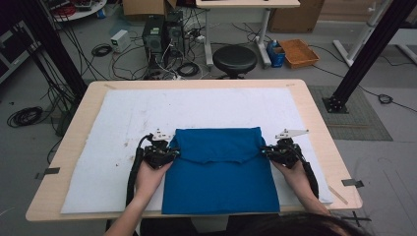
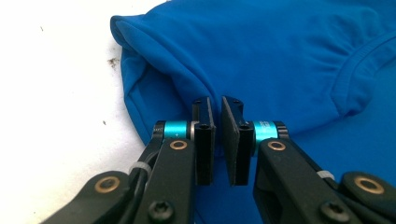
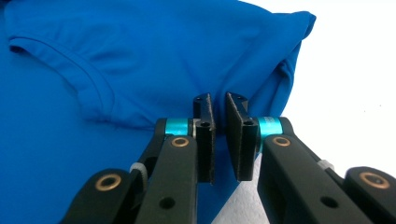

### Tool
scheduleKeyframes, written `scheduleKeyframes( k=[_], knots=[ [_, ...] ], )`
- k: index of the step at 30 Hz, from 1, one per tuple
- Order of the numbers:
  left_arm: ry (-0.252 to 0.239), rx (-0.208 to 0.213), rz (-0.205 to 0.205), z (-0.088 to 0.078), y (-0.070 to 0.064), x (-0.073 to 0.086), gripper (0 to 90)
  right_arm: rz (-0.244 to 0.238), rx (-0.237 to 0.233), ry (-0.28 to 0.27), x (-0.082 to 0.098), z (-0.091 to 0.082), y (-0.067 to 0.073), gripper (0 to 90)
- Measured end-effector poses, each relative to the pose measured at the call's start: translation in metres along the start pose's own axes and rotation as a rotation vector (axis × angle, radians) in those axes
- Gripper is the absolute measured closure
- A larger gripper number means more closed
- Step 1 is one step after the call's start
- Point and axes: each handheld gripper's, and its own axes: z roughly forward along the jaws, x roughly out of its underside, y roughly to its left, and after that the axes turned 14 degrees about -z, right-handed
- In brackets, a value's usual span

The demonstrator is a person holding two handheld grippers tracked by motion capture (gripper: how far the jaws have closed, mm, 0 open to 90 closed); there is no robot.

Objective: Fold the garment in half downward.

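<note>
Left gripper (image 1: 173, 153) clamps the shirt's (image 1: 221, 172) left edge. Right gripper (image 1: 265, 151) clamps its right edge. Shirt lies folded on the mat (image 1: 123, 118).

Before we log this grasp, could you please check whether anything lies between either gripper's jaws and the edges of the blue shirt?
Nothing visible does. The left gripper is at the left edge of the blue shirt, and the right gripper at its right edge, each with jaws nearly shut on a fold of cloth. Around the shirt there is bare white mat.
</note>
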Motion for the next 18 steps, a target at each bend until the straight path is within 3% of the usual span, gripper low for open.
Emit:
scheduleKeyframes(
  k=[18],
  knots=[
    [-0.036, 0.033, 0.006, -0.011, 0.002, -0.005, 85.4, 0.011, -0.003, -0.031, -0.003, -0.008, -0.001, 83.5]
  ],
)
